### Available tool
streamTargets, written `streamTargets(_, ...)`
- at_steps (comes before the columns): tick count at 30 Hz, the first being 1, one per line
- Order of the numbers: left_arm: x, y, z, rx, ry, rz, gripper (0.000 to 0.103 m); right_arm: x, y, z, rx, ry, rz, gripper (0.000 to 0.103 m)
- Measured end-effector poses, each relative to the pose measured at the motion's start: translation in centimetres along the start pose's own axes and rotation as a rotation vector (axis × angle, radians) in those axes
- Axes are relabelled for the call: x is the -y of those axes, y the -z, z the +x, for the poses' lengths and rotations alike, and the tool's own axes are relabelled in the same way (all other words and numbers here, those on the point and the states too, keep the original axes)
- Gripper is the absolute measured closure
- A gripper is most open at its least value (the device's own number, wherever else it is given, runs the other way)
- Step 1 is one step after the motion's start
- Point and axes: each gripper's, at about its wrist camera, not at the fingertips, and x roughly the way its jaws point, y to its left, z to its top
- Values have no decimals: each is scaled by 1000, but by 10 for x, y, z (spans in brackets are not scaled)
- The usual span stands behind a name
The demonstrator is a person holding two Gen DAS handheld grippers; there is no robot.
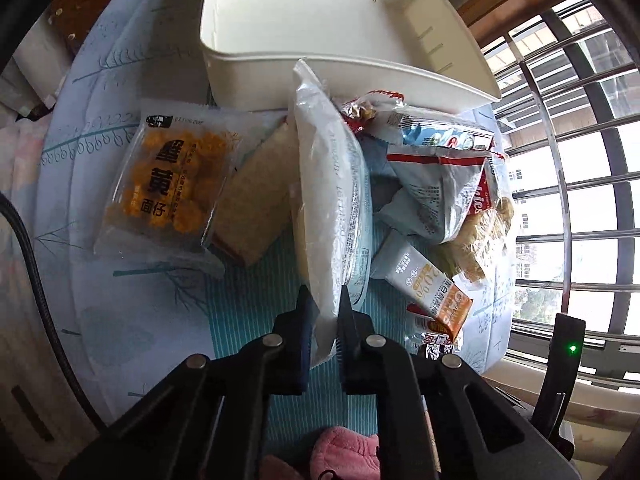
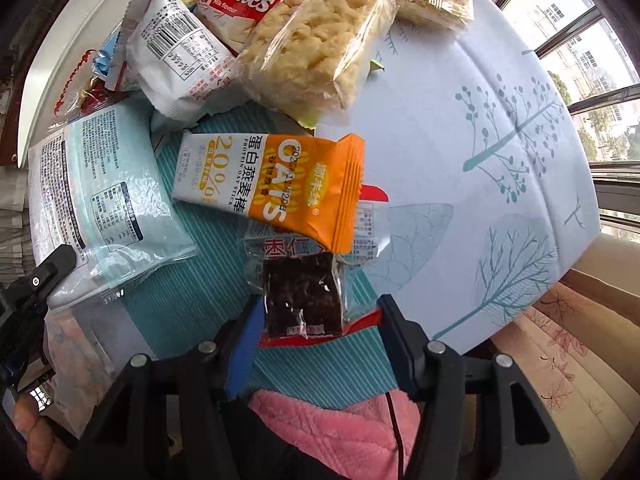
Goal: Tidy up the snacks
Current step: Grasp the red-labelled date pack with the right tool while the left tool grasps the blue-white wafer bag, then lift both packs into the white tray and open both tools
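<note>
The left gripper (image 1: 324,312) is clamped on the bottom edge of a pale blue-and-clear snack pouch (image 1: 328,200), which stands on edge and reaches away toward the white bin (image 1: 248,80). Just left of the pouch a tan wafer pack (image 1: 252,196) lies flat, and left of that lies a clear bag of orange-yellow puffs (image 1: 168,184) with black characters. Right of the pouch, an orange-and-white oat bar (image 1: 428,284) lies nearest the gripper, with a heap of crumpled white, blue and red wrappers (image 1: 436,188) beyond it. The white bin stands past the far end of the pouch, open and with nothing visible inside. All of this rests on a pale tablecloth (image 1: 132,292) printed with teal trees.

In the right wrist view, the right gripper (image 2: 316,320) has its fingers apart, one on each side of a clear pack holding a dark brown block (image 2: 304,300) with a red strip along its near edge; whether the pads touch it I cannot tell. Just beyond the dark pack lies the oat bar (image 2: 272,184), overlapping its far end. Left of the oat bar sits the pale blue pouch (image 2: 108,200). Beyond the bar lie a clear-wrapped rice crisp block (image 2: 320,44), a white pack with a barcode (image 2: 180,56) and a red Cookies pack (image 2: 240,0).
</note>
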Motion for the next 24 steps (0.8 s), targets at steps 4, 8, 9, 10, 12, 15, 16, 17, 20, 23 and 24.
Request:
streamTargets(4,4,-6,-35,42,14,35,97,1,8,-7,32,-12,-6,46)
streamTargets(8,9,-1,-61,98,23,60,97,-2,20,-17,71,-35,-20,46)
streamTargets(9,8,1,-69,116,27,68,98,-8,23,-22,80,-43,-22,46)
streamTargets(10,9,2,-78,138,24,77,98,-8,26,-25,89,-53,-24,47)
streamTargets(12,11,4,-97,180,25,96,98,-9,31,-32,108,-73,-34,47)
streamTargets(15,8,8,-123,231,37,123,98,-18,36,-45,141,-96,-59,47)
streamTargets(16,10,8,-130,245,38,133,98,-21,37,-51,154,-107,-70,47)
streamTargets(17,12,8,-136,257,38,142,98,-23,39,-56,166,-117,-82,47)
streamTargets(20,19,6,-154,301,31,168,98,-30,40,-74,203,-146,-125,47)
streamTargets(23,29,2,-173,347,24,186,98,-38,44,-91,242,-171,-165,47)
streamTargets(24,32,0,-179,361,23,189,98,-43,43,-97,254,-177,-179,47)
